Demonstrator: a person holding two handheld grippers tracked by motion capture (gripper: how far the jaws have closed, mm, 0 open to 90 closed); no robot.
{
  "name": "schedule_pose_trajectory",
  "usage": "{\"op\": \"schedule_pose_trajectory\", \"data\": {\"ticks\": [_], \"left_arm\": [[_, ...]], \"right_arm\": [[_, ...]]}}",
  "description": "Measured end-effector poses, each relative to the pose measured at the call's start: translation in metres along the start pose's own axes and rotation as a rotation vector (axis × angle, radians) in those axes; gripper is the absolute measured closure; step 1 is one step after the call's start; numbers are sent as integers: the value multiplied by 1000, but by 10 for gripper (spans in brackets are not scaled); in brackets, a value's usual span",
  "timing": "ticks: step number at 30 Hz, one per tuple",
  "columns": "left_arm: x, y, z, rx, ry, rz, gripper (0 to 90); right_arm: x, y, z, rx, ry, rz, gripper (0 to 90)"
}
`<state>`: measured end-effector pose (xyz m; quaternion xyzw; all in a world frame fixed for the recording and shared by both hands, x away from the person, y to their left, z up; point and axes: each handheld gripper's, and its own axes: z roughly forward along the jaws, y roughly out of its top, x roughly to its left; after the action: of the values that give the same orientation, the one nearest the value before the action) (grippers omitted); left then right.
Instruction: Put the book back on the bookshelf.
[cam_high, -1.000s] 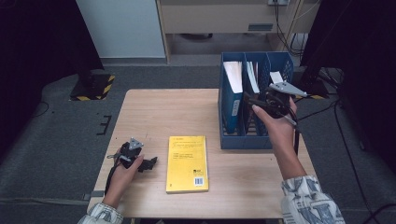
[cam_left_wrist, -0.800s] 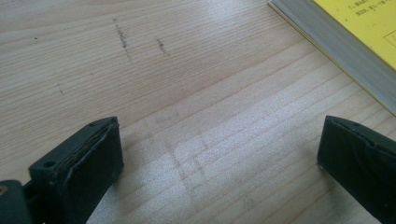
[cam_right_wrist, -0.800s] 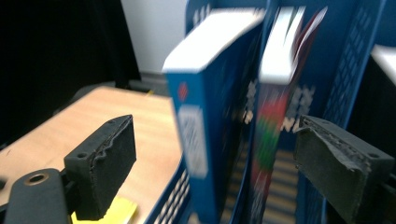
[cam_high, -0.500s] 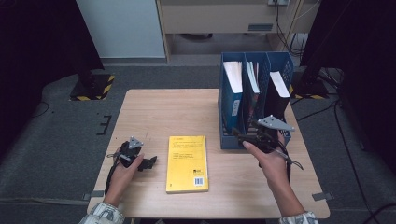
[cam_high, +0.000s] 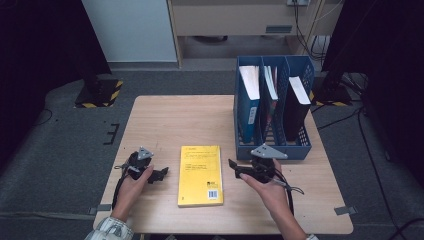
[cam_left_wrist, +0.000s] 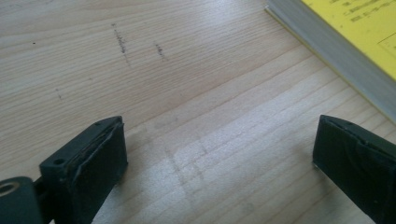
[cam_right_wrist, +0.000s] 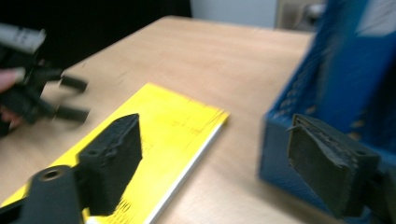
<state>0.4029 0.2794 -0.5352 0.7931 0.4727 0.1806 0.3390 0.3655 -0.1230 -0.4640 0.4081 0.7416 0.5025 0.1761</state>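
A yellow book lies flat on the wooden table, near its front edge. To its left my left gripper rests on the wood, open and empty, jaws pointing at the book's edge. My right gripper hovers low just right of the book, in front of the blue file rack. Its jaws have just been closing a little, stand open, and have nothing between them. In the right gripper view the book lies under the left jaw and the rack's corner lies behind the right jaw.
The rack's three slots hold upright books and papers. A cable trails from the right gripper across the table's front right. Beyond the table are a grey floor, a white cabinet and a stand base with black-and-yellow stripes.
My right hand came down from the top of the rack to just above the table in front of it, toward the yellow book. The left hand has not moved.
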Motion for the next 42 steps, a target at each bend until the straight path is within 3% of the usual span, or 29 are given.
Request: {"op": "schedule_pose_trajectory", "data": {"ticks": [6, 16, 18, 21, 29, 37, 42], "left_arm": [[-4, 4, -3, -23, -14, 17, 49], [-16, 11, -9, -42, -52, 43, 52], [-20, 14, -13, -59, -74, 48, 57], [-25, 16, -14, -63, -84, 65, 57], [-38, 19, -14, -58, -120, 82, 82], [-43, 23, -10, -64, -155, 99, 118], [-44, 30, -6, -61, -156, 104, 119]], "right_arm": [[15, -15, 16, 69, 18, -42, 243], [29, -23, 27, 120, 58, -61, 262], [31, -25, 29, 136, 74, -70, 329], [34, -28, 34, 167, 95, -80, 343], [43, -39, 47, 232, 120, -99, 319], [51, -48, 57, 293, 136, -103, 259], [52, -51, 57, 289, 121, -115, 259]]}}
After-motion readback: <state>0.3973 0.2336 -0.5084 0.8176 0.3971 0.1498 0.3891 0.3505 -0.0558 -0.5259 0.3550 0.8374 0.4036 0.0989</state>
